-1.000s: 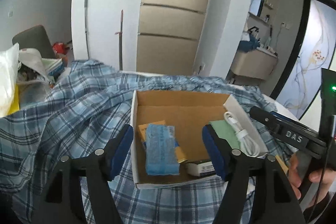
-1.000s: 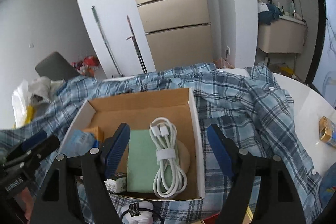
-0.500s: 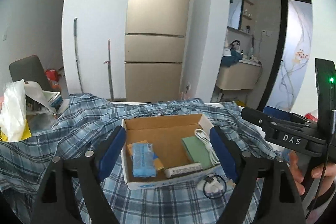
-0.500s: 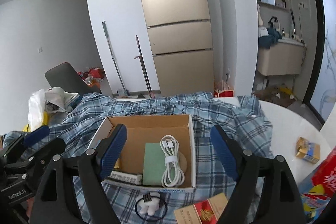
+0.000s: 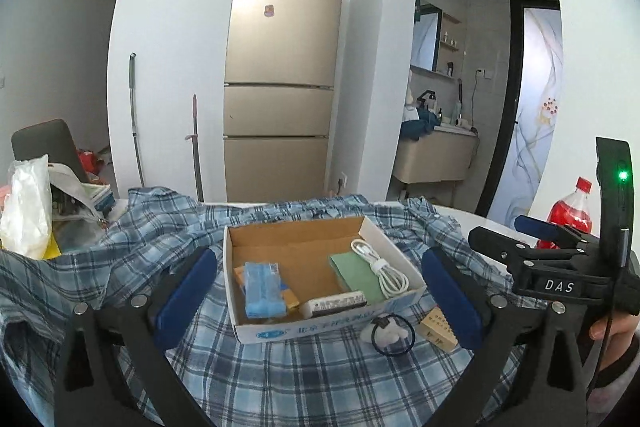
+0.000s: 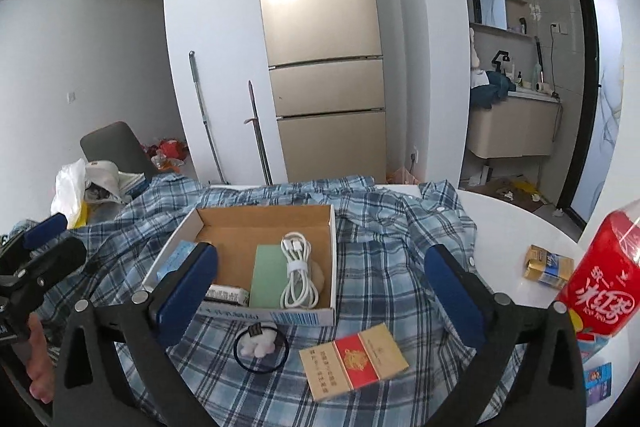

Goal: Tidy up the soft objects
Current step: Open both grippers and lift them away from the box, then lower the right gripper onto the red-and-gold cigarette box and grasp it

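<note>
Plaid shirt spreads under everything, bunched high at my left and trailing off to the right. My left gripper has just been opening; its fingers now stand wide apart with nothing between them, the cardboard box ahead. My right gripper has likewise just spread, empty, with the cigarette pack just below. I judge the shirt's long axis runs left-right, so each hand has an end nearby.

Bright daylight glares off the fridge; sharp centre, fisheye-bent edges with black corners.
</note>
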### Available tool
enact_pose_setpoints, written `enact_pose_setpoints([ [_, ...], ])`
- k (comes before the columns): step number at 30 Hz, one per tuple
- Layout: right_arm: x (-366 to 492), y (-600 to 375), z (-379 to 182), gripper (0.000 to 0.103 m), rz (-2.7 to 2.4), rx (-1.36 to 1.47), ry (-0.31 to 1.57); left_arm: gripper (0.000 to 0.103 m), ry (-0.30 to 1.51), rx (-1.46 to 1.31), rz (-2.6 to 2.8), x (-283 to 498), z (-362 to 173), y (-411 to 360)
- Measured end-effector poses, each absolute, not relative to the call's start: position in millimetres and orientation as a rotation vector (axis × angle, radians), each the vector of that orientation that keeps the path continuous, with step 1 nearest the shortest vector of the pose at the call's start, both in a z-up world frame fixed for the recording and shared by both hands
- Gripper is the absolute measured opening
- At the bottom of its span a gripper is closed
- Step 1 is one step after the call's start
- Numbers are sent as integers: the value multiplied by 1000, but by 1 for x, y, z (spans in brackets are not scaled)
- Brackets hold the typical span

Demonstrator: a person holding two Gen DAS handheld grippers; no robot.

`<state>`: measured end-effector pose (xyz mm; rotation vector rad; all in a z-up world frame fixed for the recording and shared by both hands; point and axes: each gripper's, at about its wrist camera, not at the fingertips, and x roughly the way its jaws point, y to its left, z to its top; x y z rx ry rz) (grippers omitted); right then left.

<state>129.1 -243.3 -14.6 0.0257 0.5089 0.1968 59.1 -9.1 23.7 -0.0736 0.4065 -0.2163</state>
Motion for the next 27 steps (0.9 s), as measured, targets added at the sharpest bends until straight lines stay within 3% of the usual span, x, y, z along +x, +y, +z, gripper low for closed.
enact_pose_setpoints([
  [10, 133, -248, -40, 103, 110, 6, 643, 103, 413, -30, -231, 66, -15, -15],
  [27, 185, -259, -95, 103, -98, 60, 1049, 103, 398, -111, -211, 66, -17, 3],
])
